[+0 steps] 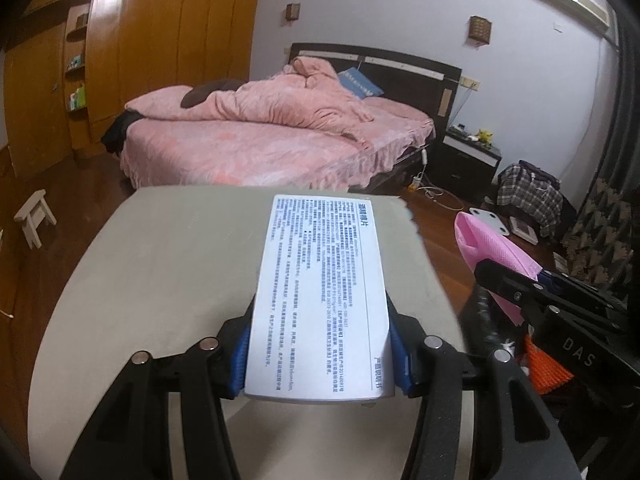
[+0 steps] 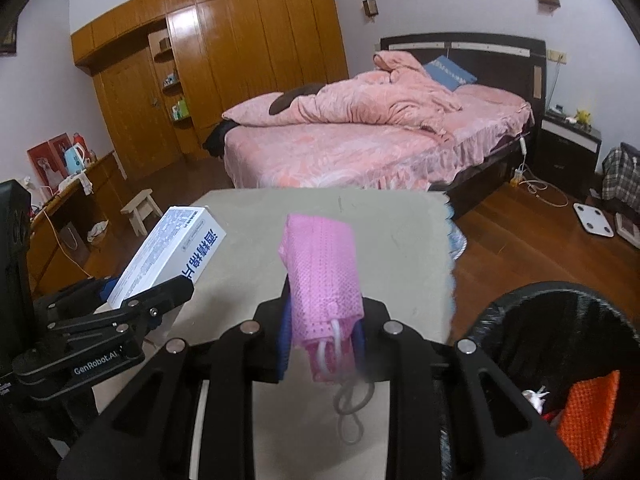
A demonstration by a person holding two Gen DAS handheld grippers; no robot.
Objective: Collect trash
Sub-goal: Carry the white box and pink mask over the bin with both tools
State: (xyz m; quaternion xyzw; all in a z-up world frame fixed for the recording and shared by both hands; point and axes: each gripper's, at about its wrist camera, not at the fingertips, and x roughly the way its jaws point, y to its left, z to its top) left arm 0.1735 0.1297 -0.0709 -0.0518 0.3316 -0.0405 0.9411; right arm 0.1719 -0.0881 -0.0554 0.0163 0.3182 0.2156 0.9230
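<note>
Left wrist view shows the left gripper (image 1: 320,354) clenched on a flat white cardboard box printed with blue and black text (image 1: 320,300), its blue pads pressing the box's two long sides while the box sticks out forward above the grey-beige tabletop (image 1: 160,280). At the right edge of that view the right gripper (image 1: 532,280) grasps a folded pink face mask (image 1: 480,244). Right wrist view shows this mask (image 2: 322,264) standing upright between the black fingers, pinched near its lower end, with its white ear loops (image 2: 348,408) hanging down below the grip over the table (image 2: 400,240). To the left there, the left gripper (image 2: 132,300) carries the white box (image 2: 168,252) tilted, off the table surface. A black mesh wastebasket (image 2: 520,320) stands just beside the table at lower right, with an orange knitted item (image 2: 588,416) and a bit of white scrap (image 2: 534,396) inside. Behind the table are a bed with pink bedding (image 2: 360,136) and a wooden wardrobe (image 2: 240,52).
</note>
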